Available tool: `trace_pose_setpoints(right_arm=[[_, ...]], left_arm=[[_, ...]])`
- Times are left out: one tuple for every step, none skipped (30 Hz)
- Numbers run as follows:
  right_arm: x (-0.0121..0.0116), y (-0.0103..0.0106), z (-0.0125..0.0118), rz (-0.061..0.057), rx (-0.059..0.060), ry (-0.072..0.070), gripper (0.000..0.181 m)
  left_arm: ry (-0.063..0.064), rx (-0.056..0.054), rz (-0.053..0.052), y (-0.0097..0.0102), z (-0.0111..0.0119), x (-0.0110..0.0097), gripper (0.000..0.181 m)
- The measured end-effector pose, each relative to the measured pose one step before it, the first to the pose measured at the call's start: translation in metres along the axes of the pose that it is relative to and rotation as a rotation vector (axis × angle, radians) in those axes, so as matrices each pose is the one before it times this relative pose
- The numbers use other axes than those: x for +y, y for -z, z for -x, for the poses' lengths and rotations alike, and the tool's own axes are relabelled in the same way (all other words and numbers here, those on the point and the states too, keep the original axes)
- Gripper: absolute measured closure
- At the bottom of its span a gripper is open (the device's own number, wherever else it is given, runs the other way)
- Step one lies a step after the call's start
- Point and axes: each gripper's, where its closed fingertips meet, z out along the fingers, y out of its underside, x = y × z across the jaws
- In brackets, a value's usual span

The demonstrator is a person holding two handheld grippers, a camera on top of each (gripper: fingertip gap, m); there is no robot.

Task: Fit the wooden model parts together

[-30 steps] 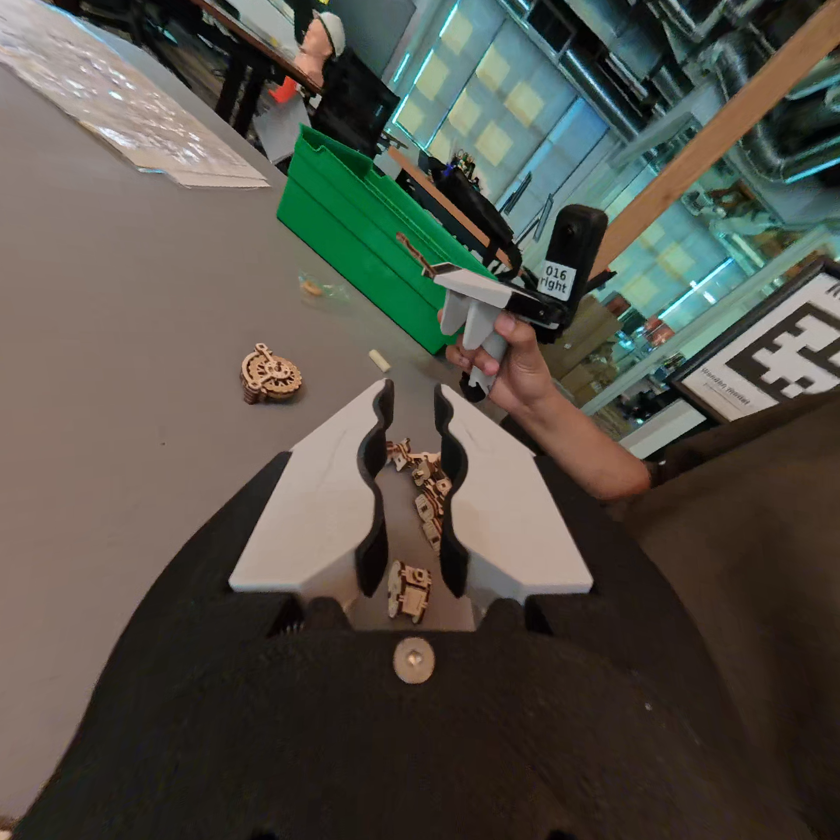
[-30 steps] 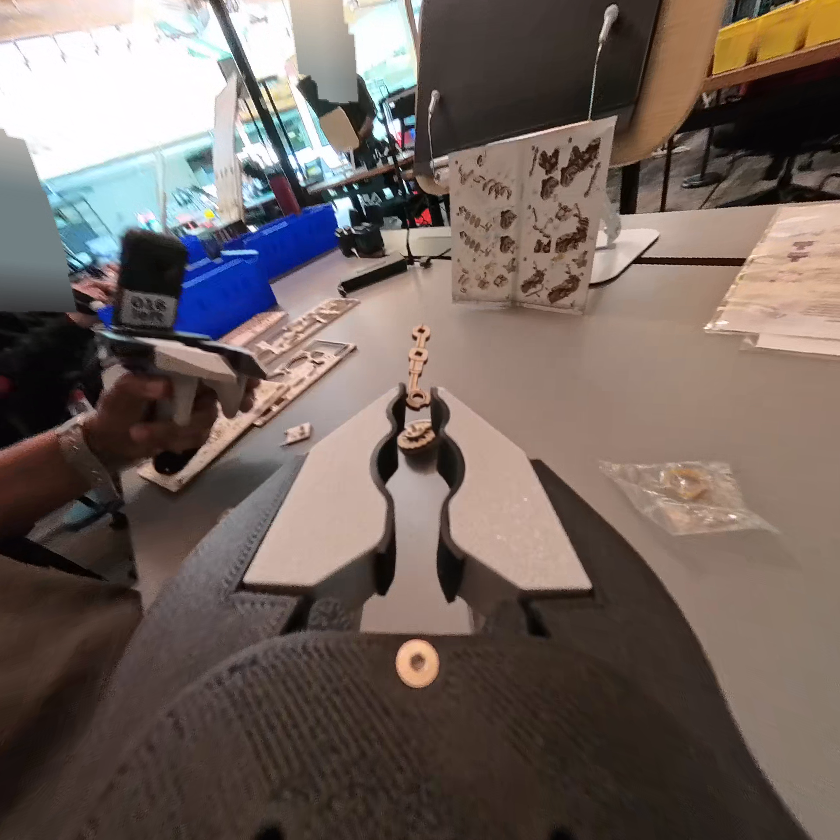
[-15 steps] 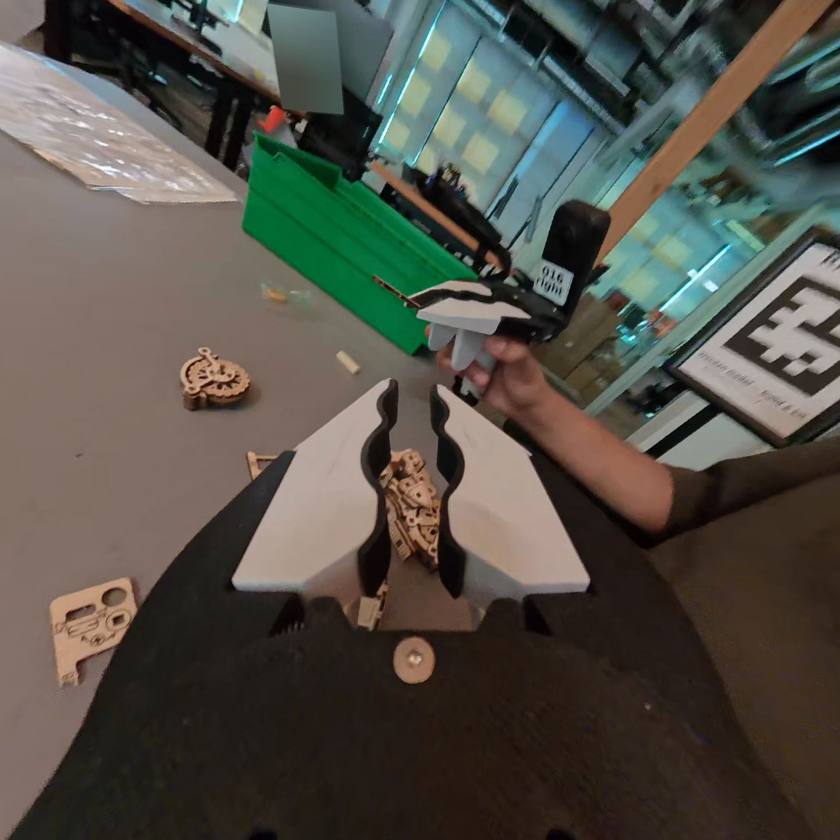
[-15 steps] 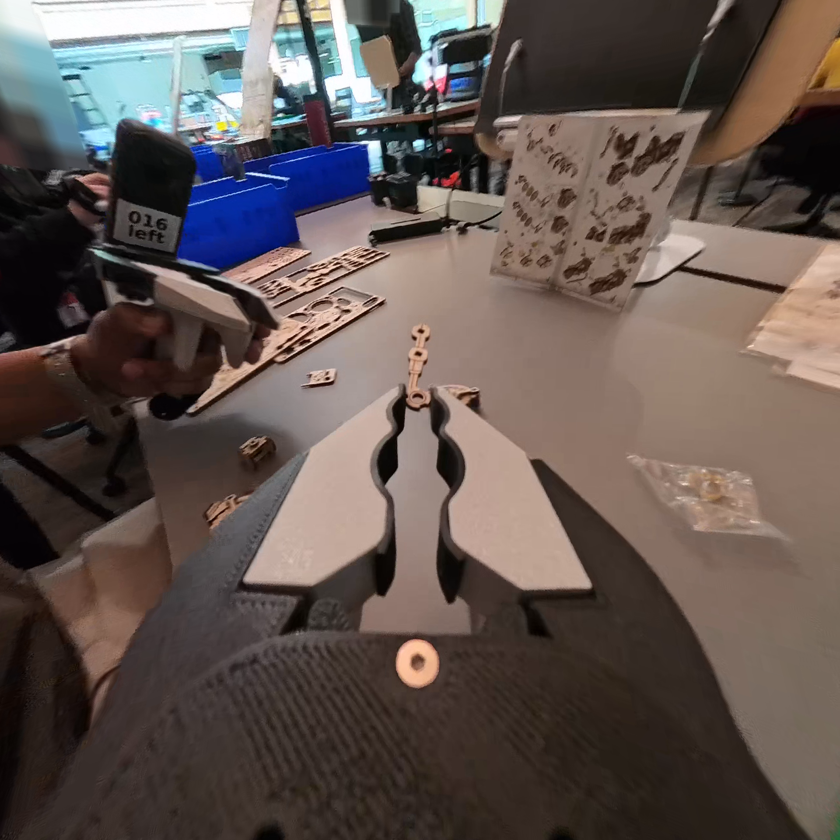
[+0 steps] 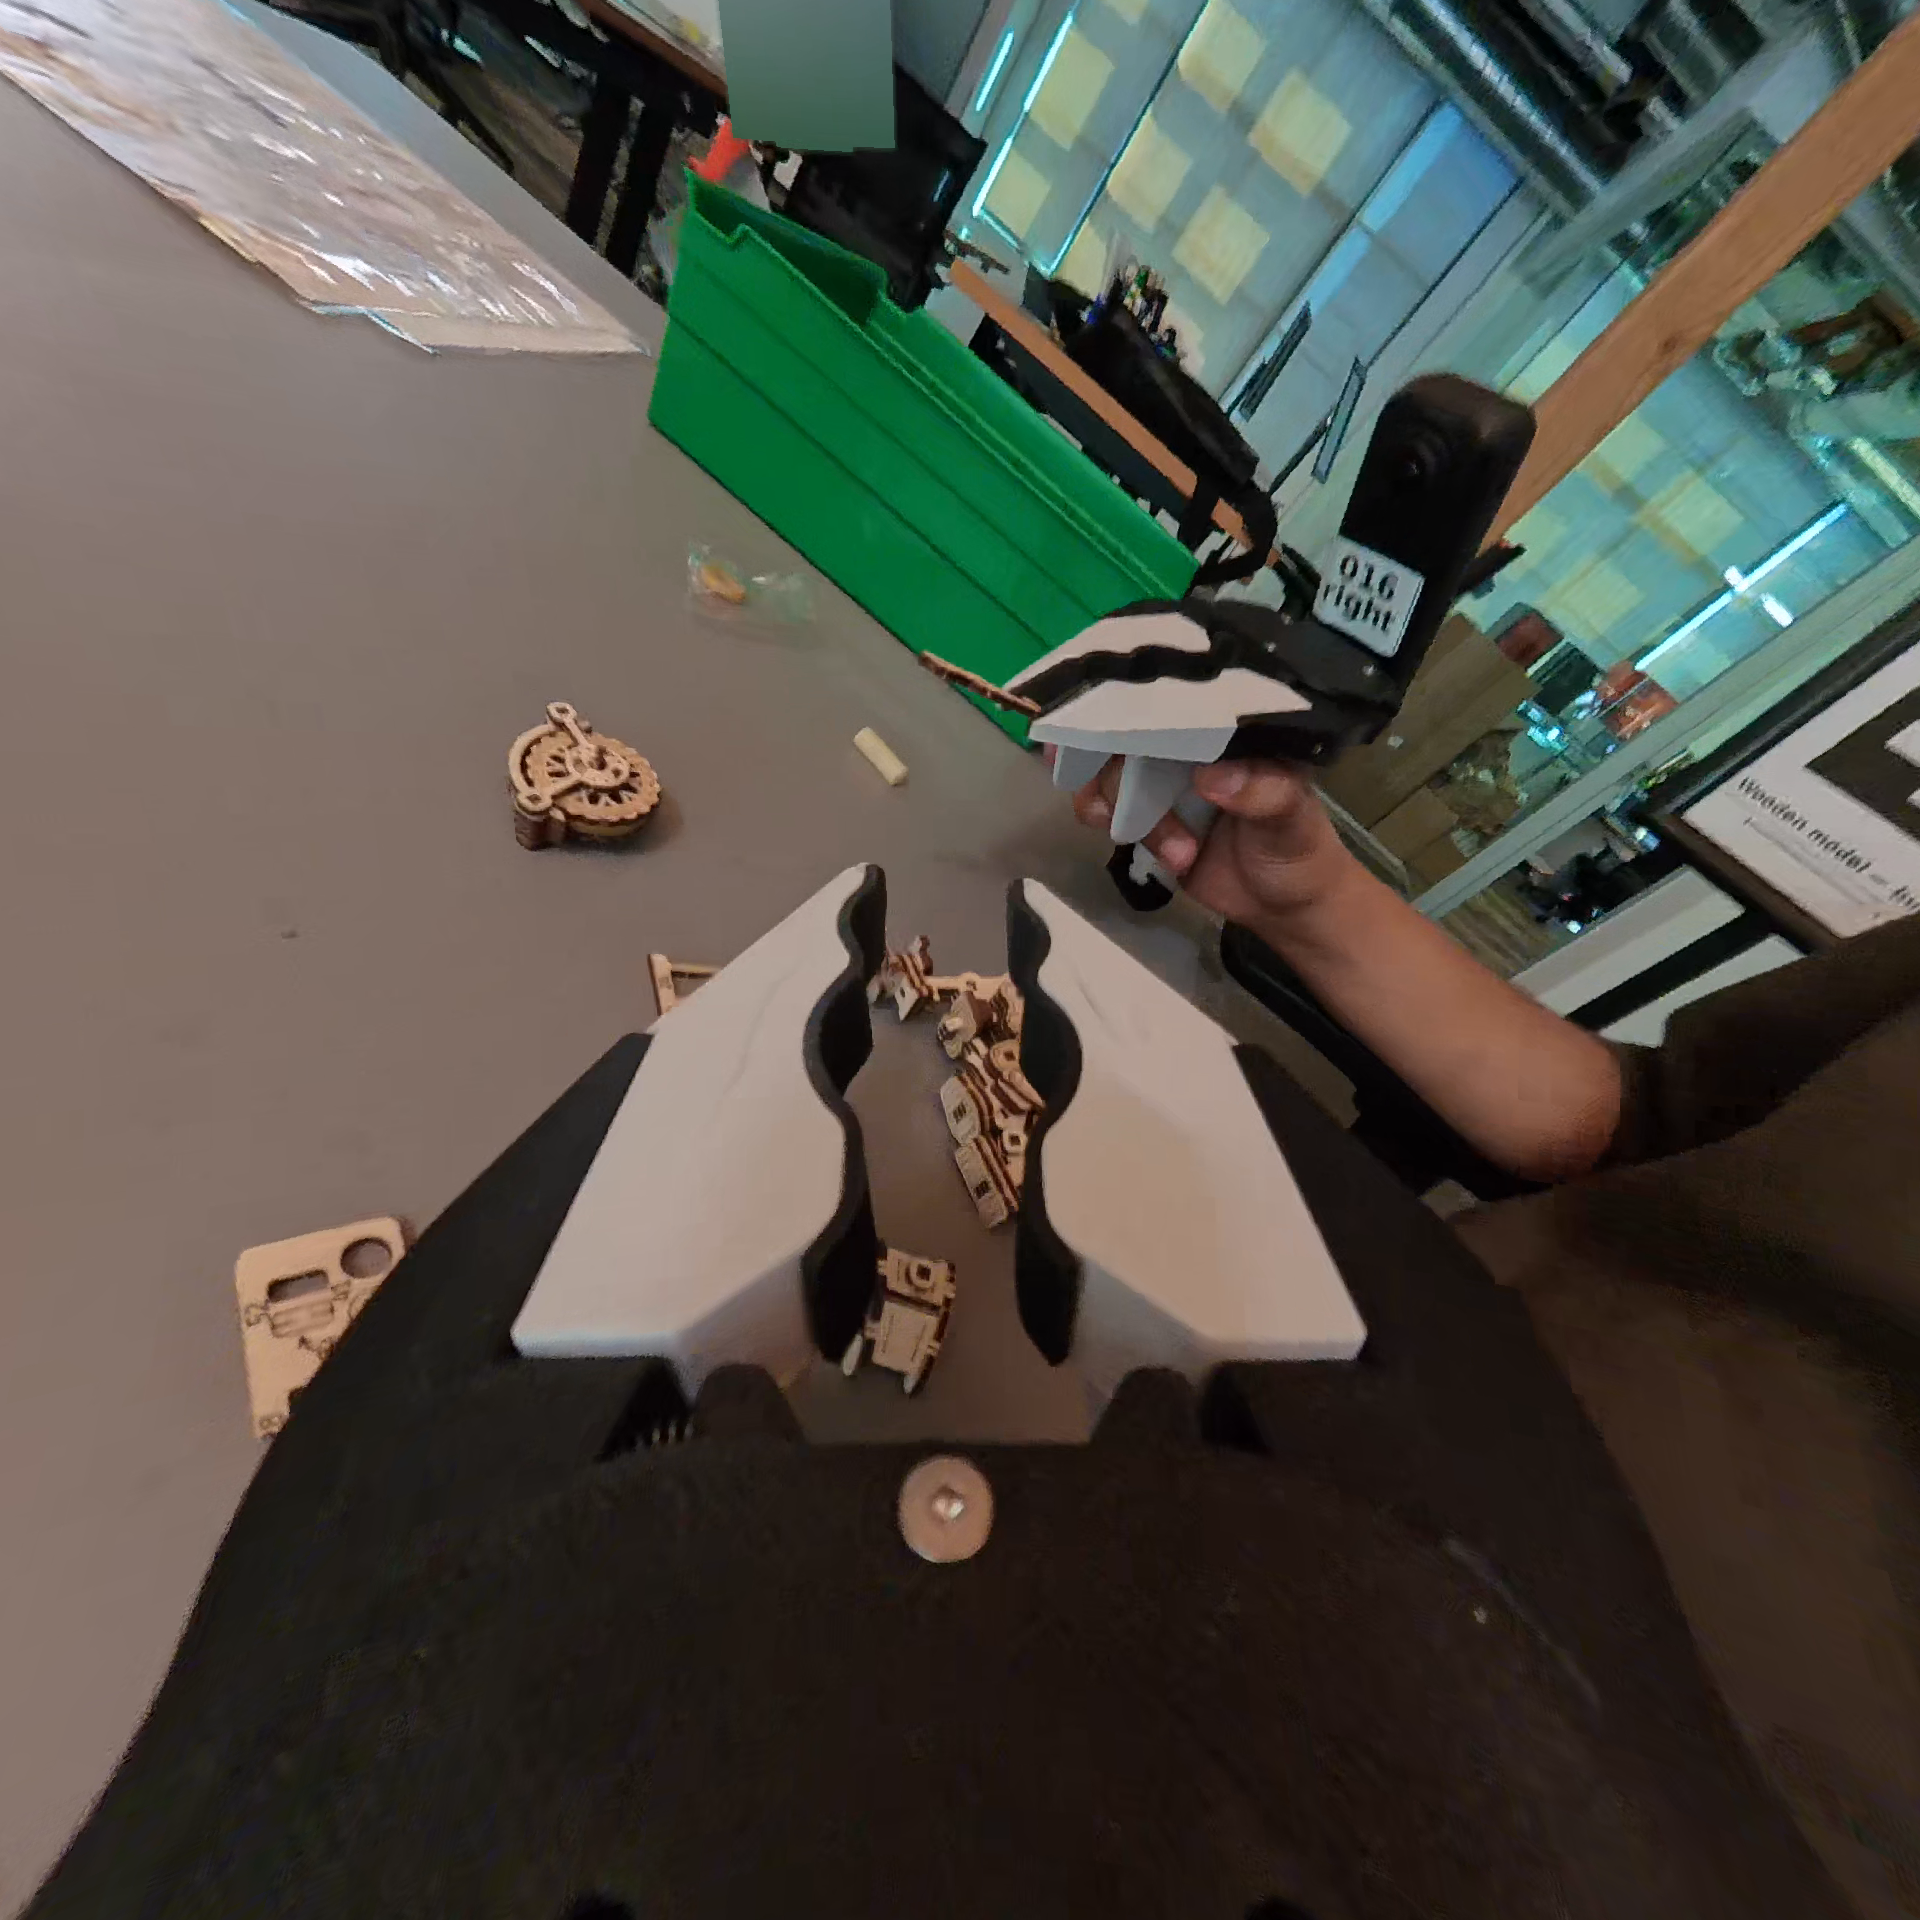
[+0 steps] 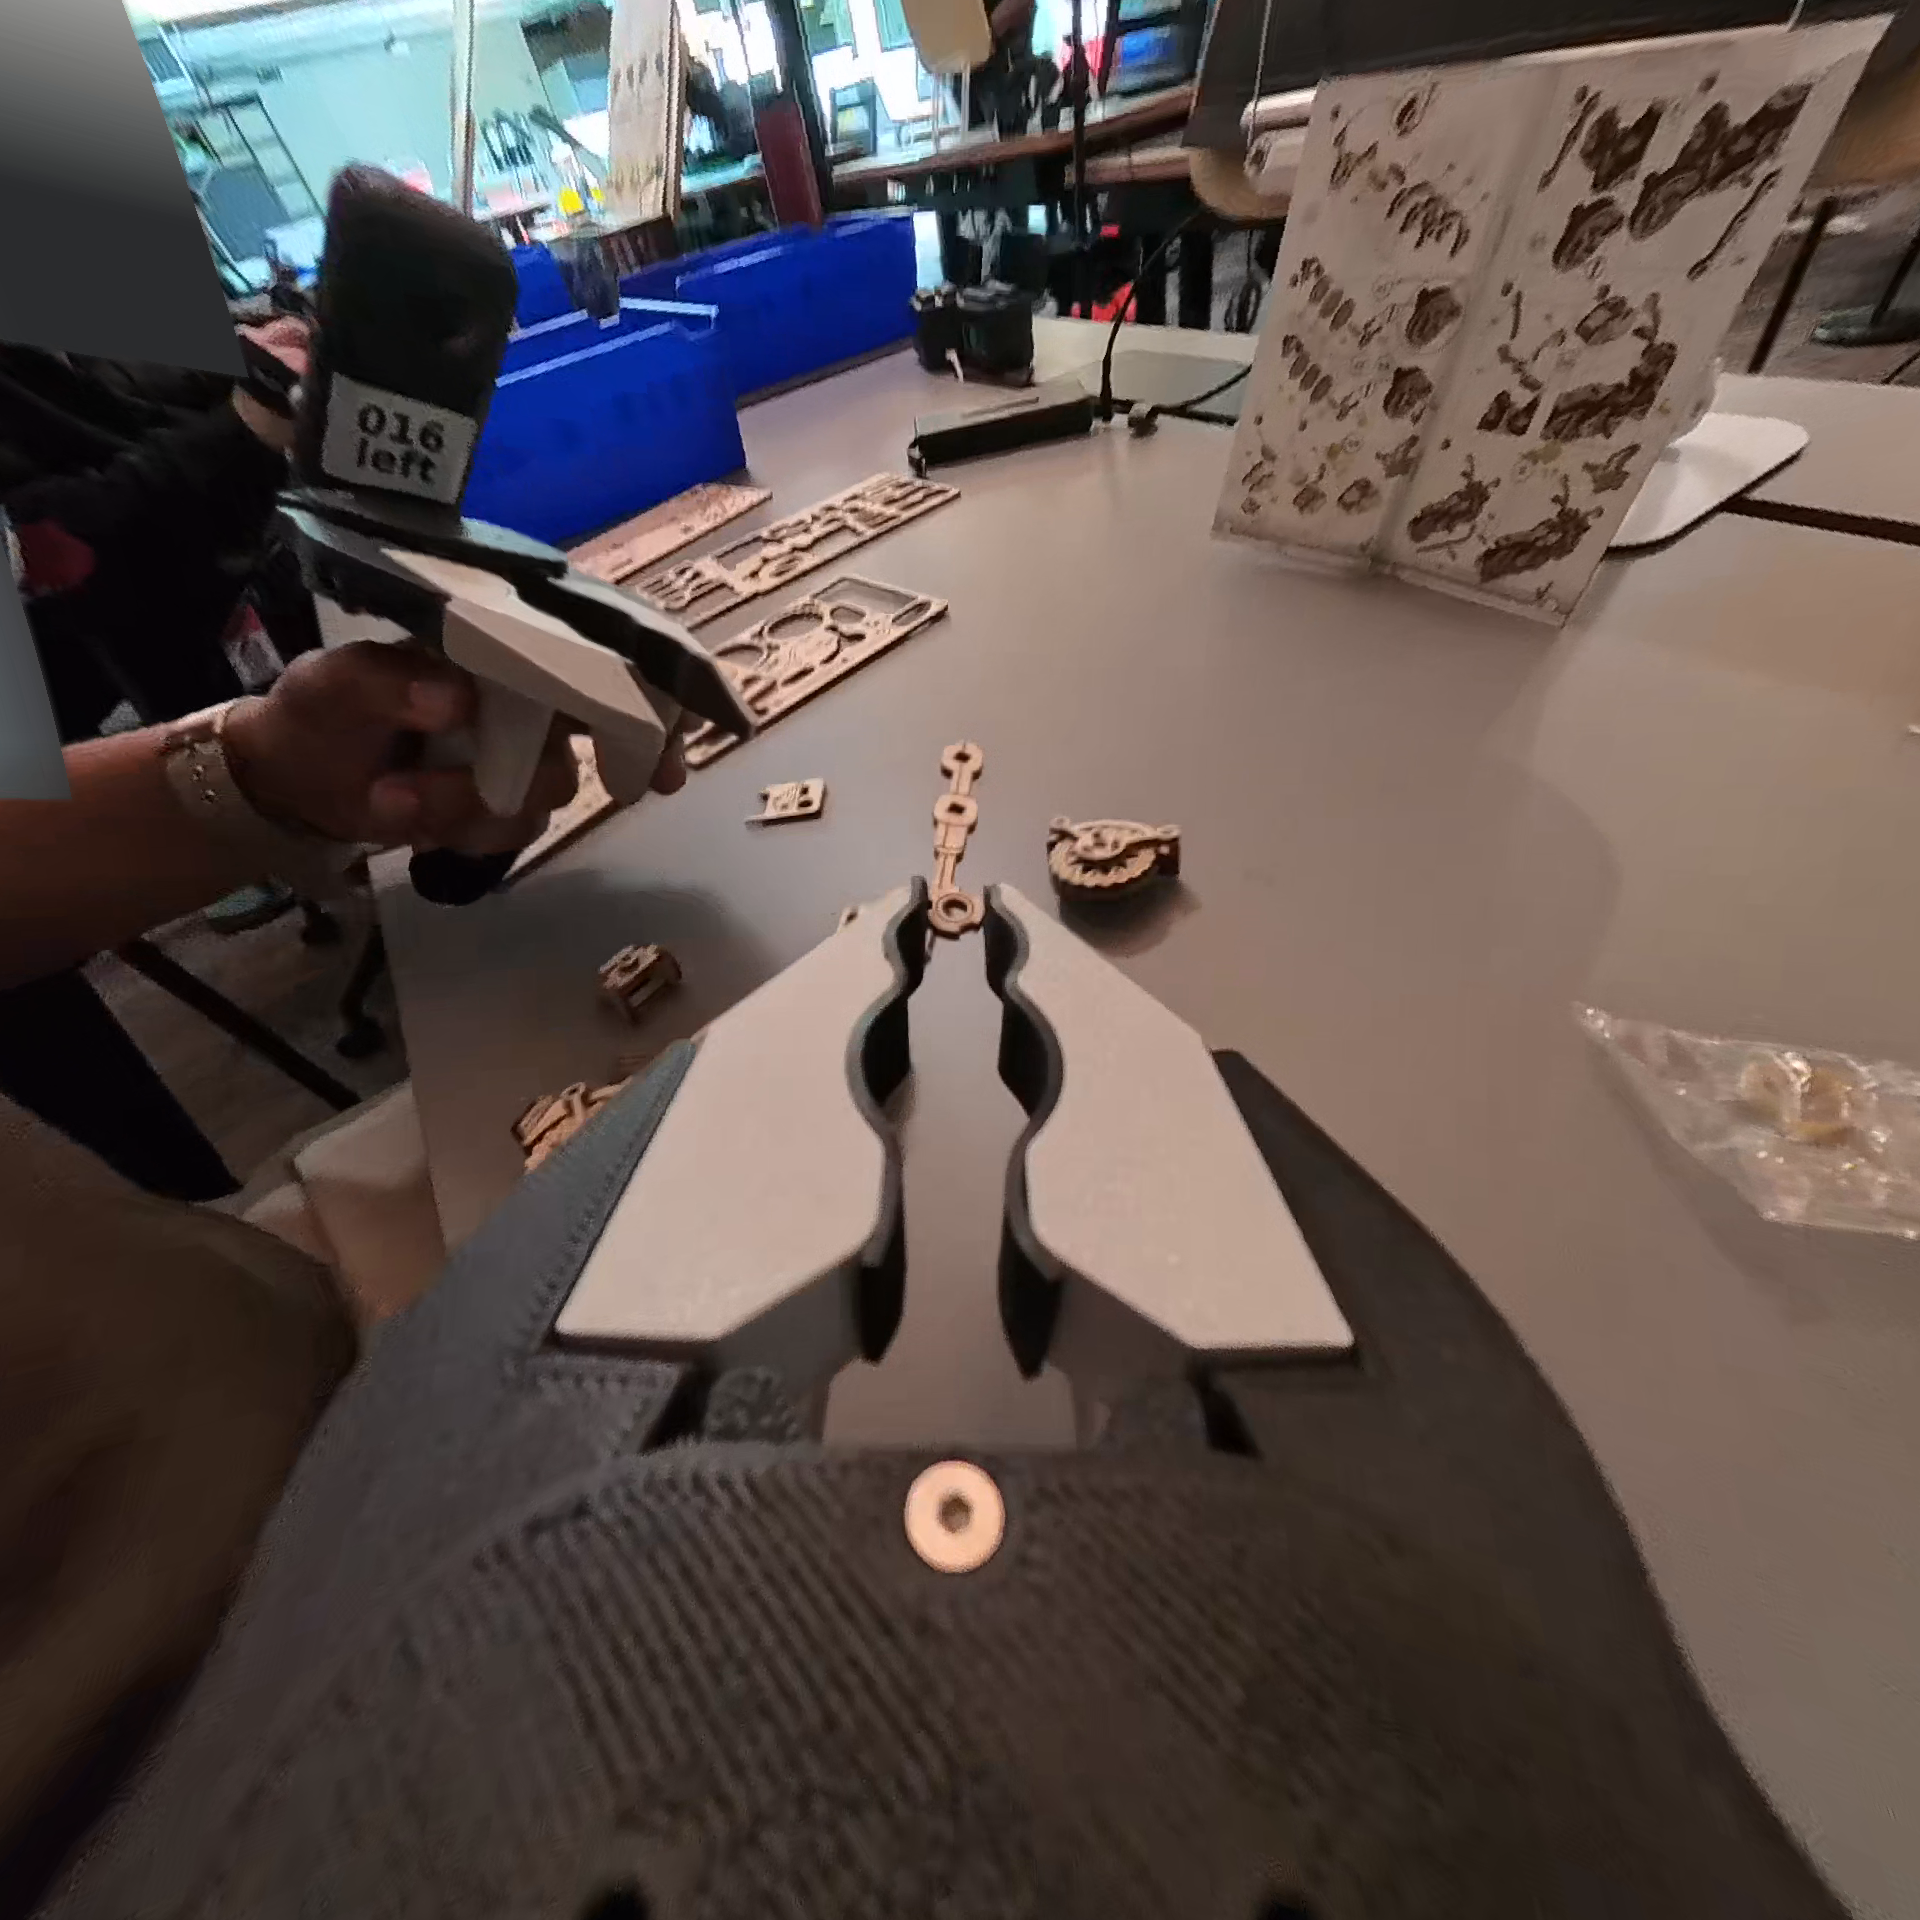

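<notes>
My right gripper (image 6: 956,906) is shut on the near end of a long wooden link strip (image 6: 956,816), held above the grey table (image 6: 1403,831). It also shows in the left wrist view (image 5: 1039,712), with the strip (image 5: 971,681) sticking out of it. My left gripper (image 5: 945,891) is open and empty, hovering over a cluster of small wooden parts (image 5: 987,1091) and one small block (image 5: 904,1320). A wooden gear assembly (image 5: 582,779) lies to the left of it; in the right wrist view the assembly (image 6: 1112,857) lies just right of the strip.
A green bin (image 5: 883,468) stands behind. A flat wooden plate (image 5: 301,1320) and a small peg (image 5: 880,755) lie on the table. Cut-out wooden sheets (image 6: 810,582), blue bins (image 6: 623,416), a standing instruction sheet (image 6: 1507,332) and a plastic bag (image 6: 1787,1122) surround the work area. Spacing between my two grippers at the tips: around 10 centimetres. My left tips are roughly 10 centimetres from the small block (image 5: 904,1320). Look for it in the right wrist view (image 6: 616,970) too.
My right gripper has levelled out and shifted left of the gear assembly, still holding the strip. My left gripper has pulled back slightly over the small parts.
</notes>
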Motion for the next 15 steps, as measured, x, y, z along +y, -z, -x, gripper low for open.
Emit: trace_pose_setpoints(right_arm=[[-0.00392, -0.00228, -0.00453, -0.0210, 0.0035, 0.0046, 0.172], [-0.00285, -0.00411, -0.00604, -0.0075, 0.0038, 0.0028, 0.172], [-0.00110, -0.00468, -0.00469, 0.0135, -0.0060, -0.0029, 0.172], [-0.00082, -0.00393, -0.00274, 0.0153, -0.0108, 0.0038, 0.172], [-0.00123, -0.00254, -0.00331, 0.0004, 0.0033, 0.0110, 0.172], [-0.00134, -0.00189, -0.00268, -0.0040, 0.0052, 0.0026, 0.172], [-0.00371, -0.00183, -0.00002, -0.0082, -0.0065, -0.0038, 0.172], [-0.00710, -0.00180, 0.00189, -0.0204, -0.0119, 0.0062, 0.173], [-0.00661, -0.00224, 0.00319, -0.0147, -0.0146, 0.0156, 0.173], [-0.00205, -0.00256, 0.00345, 0.0028, -0.0151, 0.0236, 0.172], [0.00322, -0.00244, 0.00231, 0.0224, -0.0095, 0.0277, 0.172], [0.00710, -0.00146, 0.00121, 0.0347, -0.0017, 0.0265, 0.172], [0.00798, -0.00034, 0.00163, 0.0370, 0.0001, 0.0165, 0.172], [0.00627, 0.00100, 0.00283, 0.0317, -0.0017, 0.0057, 0.172], [0.00393, 0.00211, 0.00379, 0.0246, -0.0004, 0.0023, 0.172]], left_arm=[[0.0089, 0.0106, -0.0205, -0.00006, 0.00299, -0.00511, 0.161], [0.0178, -0.0034, -0.0122, -0.00082, 0.00678, -0.00386, 0.161], [0.0384, -0.0054, 0.0104, -0.00050, 0.00620, -0.00289, 0.159], [0.0223, 0.0223, -0.0010, 0.00099, -0.00018, -0.00530, 0.158], [-0.0056, 0.0195, -0.0320, 0.00254, -0.00107, -0.00808, 0.159], [-0.0159, -0.0071, -0.0422, 0.00236, 0.00344, -0.00819, 0.161], [-0.0096, -0.0105, -0.0254, 0.00077, 0.00473, -0.00606, 0.162], [0.0016, 0.0096, 0.0001, -0.00143, 0.00228, -0.00278, 0.162], [0.0103, 0.0146, 0.0171, -0.00298, 0.00201, 0.00017, 0.162], [0.0105, 0.0070, 0.0210, -0.00340, 0.00260, 0.00170, 0.162], [0.0026, 0.0025, 0.0166, -0.00333, 0.00199, 0.00242, 0.161], [-0.0046, -0.0044, 0.0155, -0.00282, 0.00164, 0.00293, 0.161], [-0.0108, -0.0102, 0.0146, -0.00216, 0.00088, 0.00301, 0.161], [-0.0172, -0.0145, 0.0144, -0.00108, 0.00013, 0.00364, 0.161], [-0.0212, -0.0208, 0.0209, -0.00010, 0.00039, 0.00527, 0.161]])
